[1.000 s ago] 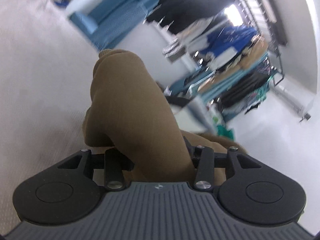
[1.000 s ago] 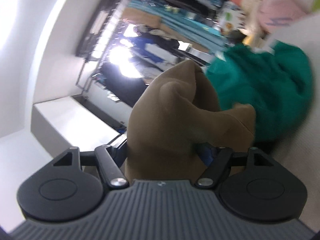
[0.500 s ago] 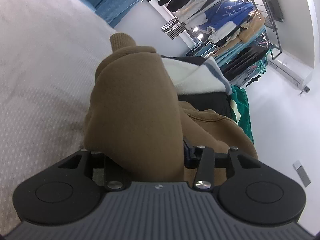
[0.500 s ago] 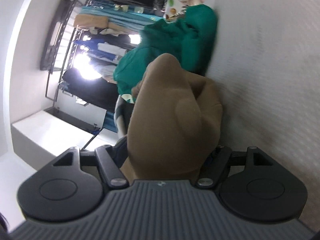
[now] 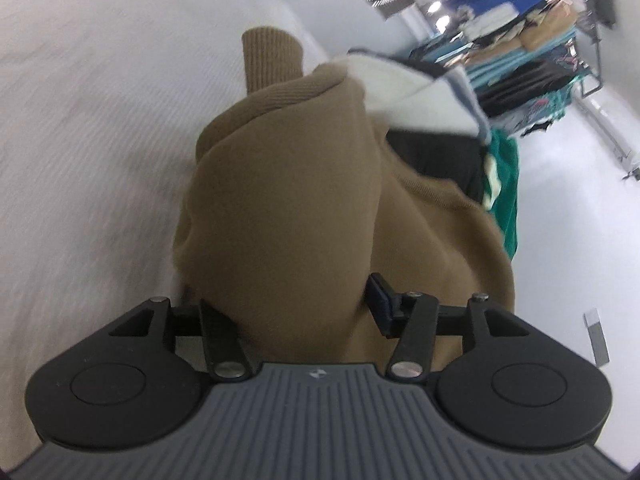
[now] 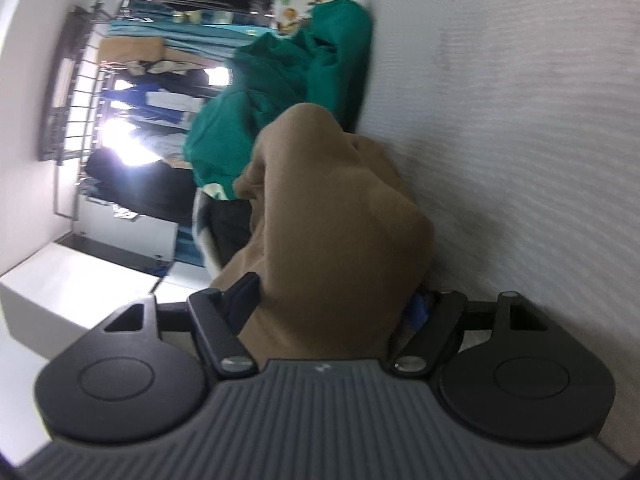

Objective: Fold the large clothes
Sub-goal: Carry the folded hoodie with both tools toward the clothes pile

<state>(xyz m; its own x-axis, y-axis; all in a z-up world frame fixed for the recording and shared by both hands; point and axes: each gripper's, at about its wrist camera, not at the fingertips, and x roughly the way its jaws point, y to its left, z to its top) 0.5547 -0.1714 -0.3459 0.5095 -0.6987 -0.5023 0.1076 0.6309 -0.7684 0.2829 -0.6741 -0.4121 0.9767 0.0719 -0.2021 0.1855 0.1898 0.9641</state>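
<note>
A brown sweatshirt [image 5: 288, 200] is bunched between the jaws of my left gripper [image 5: 296, 296], its ribbed cuff [image 5: 270, 56] sticking up beyond the bundle. The cloth fills the gap and hides the fingertips while the jaws are opening. Low over the white textured bed surface [image 5: 80, 140], the bundle touches it or nearly so. In the right wrist view another fold of the same brown sweatshirt [image 6: 336, 216] is packed between the jaws of my right gripper [image 6: 332, 296], which are opening slightly. This gripper is rolled on its side, close to the bed surface [image 6: 520, 120].
A green garment [image 6: 288, 64] lies heaped beyond the brown one, seen also as a green garment edge [image 5: 506, 184]. A white and black garment [image 5: 416, 96] lies just behind the brown bundle. A rack of clothes [image 5: 520, 20] stands against the far wall.
Both grippers have come down with the brown cloth, from above the bed to close over it. The left jaws stand a little wider apart around the cloth.
</note>
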